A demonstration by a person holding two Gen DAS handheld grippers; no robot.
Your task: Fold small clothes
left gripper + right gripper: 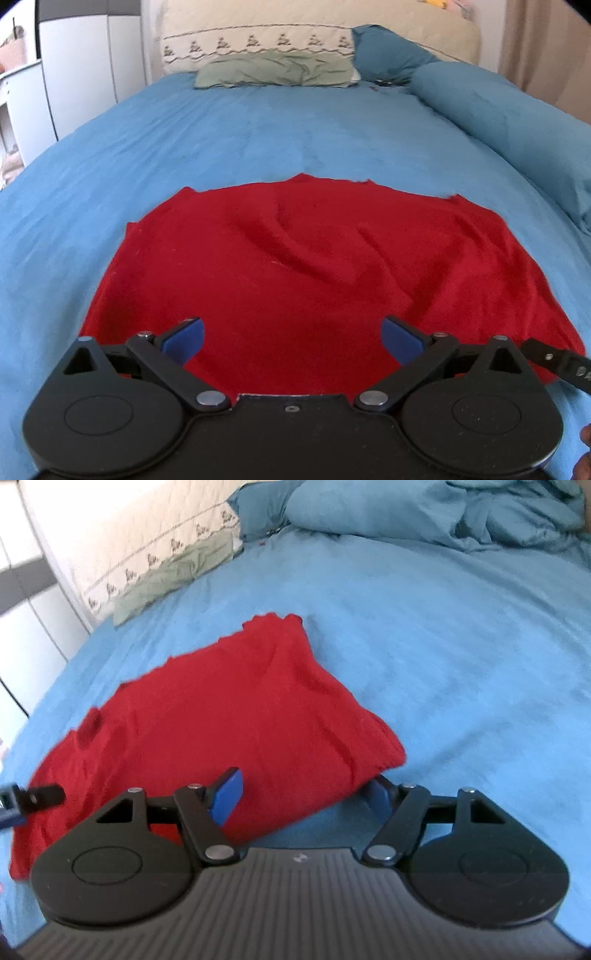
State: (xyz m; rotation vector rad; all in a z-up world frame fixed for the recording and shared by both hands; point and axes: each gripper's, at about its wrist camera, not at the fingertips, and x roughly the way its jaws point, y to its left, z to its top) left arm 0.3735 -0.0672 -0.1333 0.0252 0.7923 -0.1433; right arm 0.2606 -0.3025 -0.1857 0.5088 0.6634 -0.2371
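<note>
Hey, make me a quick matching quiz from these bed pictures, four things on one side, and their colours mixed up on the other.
Things:
1. garment
2. bedsheet
3. flat pillow
4. headboard cover

Colours:
A. cream with embroidered trim
B. red
C. sage green
D. blue

Pairs: 1-B, 2-D, 3-C, 4-A
</note>
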